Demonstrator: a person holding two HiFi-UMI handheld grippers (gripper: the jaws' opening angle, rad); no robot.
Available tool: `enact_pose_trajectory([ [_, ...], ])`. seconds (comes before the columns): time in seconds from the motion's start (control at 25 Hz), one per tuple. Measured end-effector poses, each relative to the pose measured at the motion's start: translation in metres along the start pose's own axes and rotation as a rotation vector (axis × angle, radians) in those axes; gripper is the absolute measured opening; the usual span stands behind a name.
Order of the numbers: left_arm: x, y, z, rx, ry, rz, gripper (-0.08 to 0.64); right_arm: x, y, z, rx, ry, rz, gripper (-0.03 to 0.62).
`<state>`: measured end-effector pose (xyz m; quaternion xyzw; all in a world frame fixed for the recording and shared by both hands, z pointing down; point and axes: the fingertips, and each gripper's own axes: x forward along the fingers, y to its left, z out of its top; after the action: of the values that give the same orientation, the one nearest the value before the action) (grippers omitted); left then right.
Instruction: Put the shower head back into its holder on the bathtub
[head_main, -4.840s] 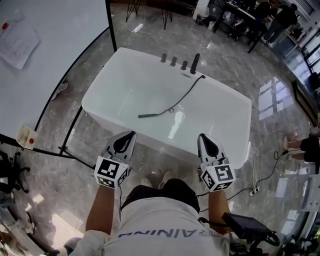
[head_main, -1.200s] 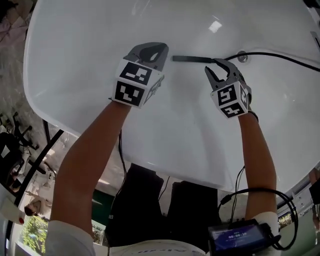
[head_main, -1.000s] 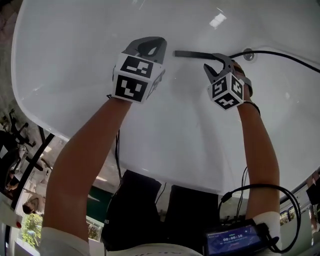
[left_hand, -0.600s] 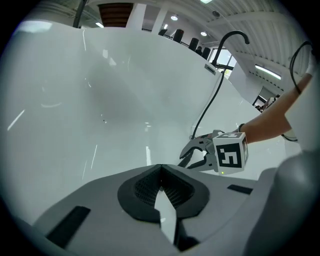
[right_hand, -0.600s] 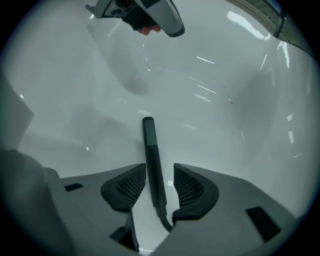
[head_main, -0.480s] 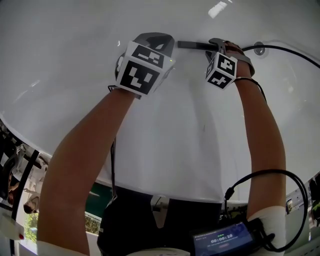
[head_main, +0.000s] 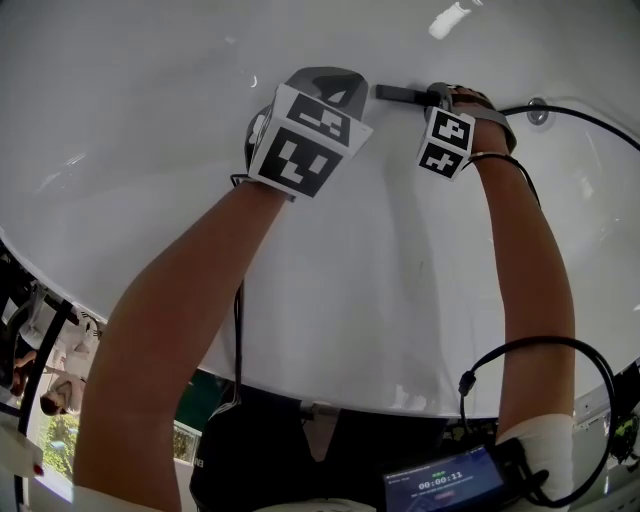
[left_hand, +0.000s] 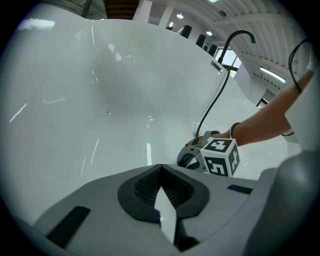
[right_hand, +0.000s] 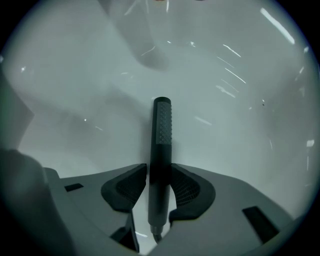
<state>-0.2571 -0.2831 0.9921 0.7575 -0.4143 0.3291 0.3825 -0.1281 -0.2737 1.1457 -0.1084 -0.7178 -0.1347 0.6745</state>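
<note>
1. While reading the scene from left to right, start at the left gripper (head_main: 330, 72): jaws pressed together, nothing between them, poised over the bare white floor of the bathtub (head_main: 140, 150), just left of the shower head (head_main: 398, 94).
2. Locate the shower head next: slim, dark, stick-shaped, low inside the bathtub, long axis running left to right in the head view, free spray end pointing left toward the left gripper. Contact with the floor: not determinable.
3. Confirm the hold at the right gripper (head_main: 432, 94): jaws pinching the shower head near its hose end, one ribbed pad against each side. Check the right gripper view for the shower head (right_hand: 161, 130) pointing straight out along the jaws, away from the camera.
4. Trace the hose (head_main: 590, 112) rightward from the gripped end, past the drain (head_main: 538, 110); in the left gripper view, follow the hose (left_hand: 213, 100) up the far wall.
5. Base the coming move on that axis: right arm nearer and already in hold, so lift with it and carry toward the far side, up where the hose climbs. Expect a turn of the long axis to seat it. Holder not identifiable with certainty here; allow for hose drag.
</note>
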Motion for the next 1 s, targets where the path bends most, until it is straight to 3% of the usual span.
enact_pose_trajectory([
  [0.2,-0.011,-0.019,0.023,0.021,-0.011,0.003,0.018,-0.027,-0.007,-0.013,-0.051,0.035,-0.015,0.154],
  [0.32,0.01,-0.026,0.012,0.016,0.002,-0.011,0.018,-0.004,0.009,-0.024,-0.056,0.048,-0.027,0.133],
  [0.48,0.019,-0.001,0.001,0.008,-0.013,0.0,0.017,0.007,0.003,-0.002,-0.015,0.012,-0.189,0.132],
  [0.72,-0.059,0.018,0.025,0.018,-0.074,0.082,0.018,-0.109,-0.009,0.054,0.129,-0.179,-0.461,0.132],
  [1.0,-0.103,-0.008,0.069,-0.019,-0.202,0.119,0.018,-0.237,-0.011,0.046,0.466,-0.407,-0.699,0.129],
])
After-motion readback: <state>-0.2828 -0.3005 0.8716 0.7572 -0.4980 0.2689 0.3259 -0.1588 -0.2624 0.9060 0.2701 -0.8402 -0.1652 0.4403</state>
